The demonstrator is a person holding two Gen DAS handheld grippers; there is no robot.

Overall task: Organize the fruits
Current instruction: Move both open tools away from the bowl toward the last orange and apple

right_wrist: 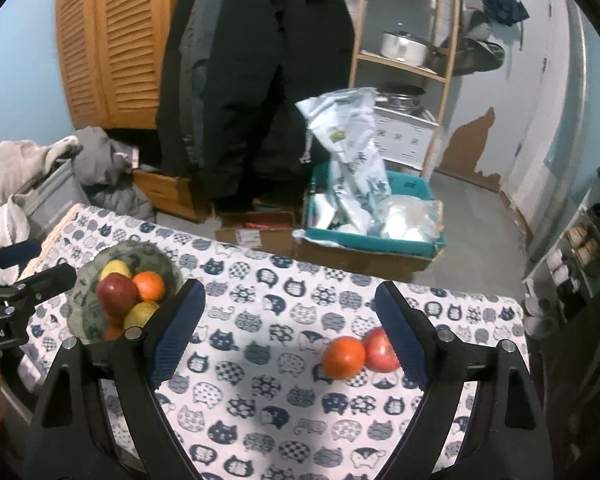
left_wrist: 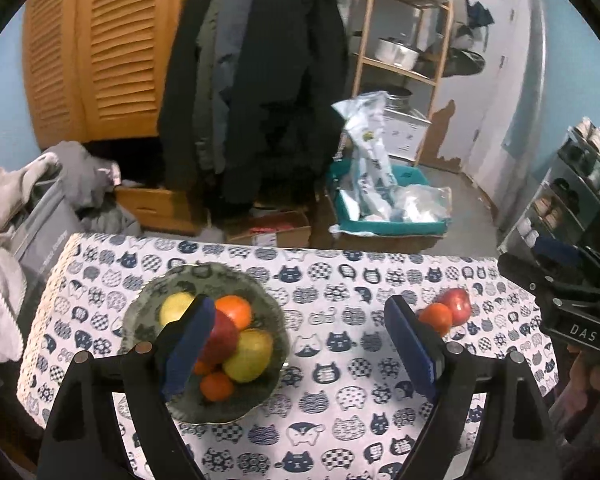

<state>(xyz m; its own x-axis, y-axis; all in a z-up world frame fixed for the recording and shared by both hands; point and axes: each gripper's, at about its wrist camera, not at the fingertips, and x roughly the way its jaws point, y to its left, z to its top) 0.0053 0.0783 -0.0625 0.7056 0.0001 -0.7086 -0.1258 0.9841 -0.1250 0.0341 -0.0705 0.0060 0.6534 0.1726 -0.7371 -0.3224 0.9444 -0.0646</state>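
In the left wrist view the whole bowl (left_wrist: 204, 344) is seen at lower left on the desk (left_wrist: 340, 360); six fruits are counted in it. In the right wrist view only four or five are seen, the bowl being partly hidden. Outside it, one orange (right_wrist: 343, 357) and one red apple (right_wrist: 380, 350) lie touching at lower right. The left gripper (left_wrist: 300, 348) and right gripper (right_wrist: 288, 336) are held wide open, and nothing is gripped by the fingers.

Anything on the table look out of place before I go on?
Yes: an orange and a red apple sit touching each other on the cat-print tablecloth, apart from the fruit bowl that holds the other fruit. Nothing looks spilled or damaged.
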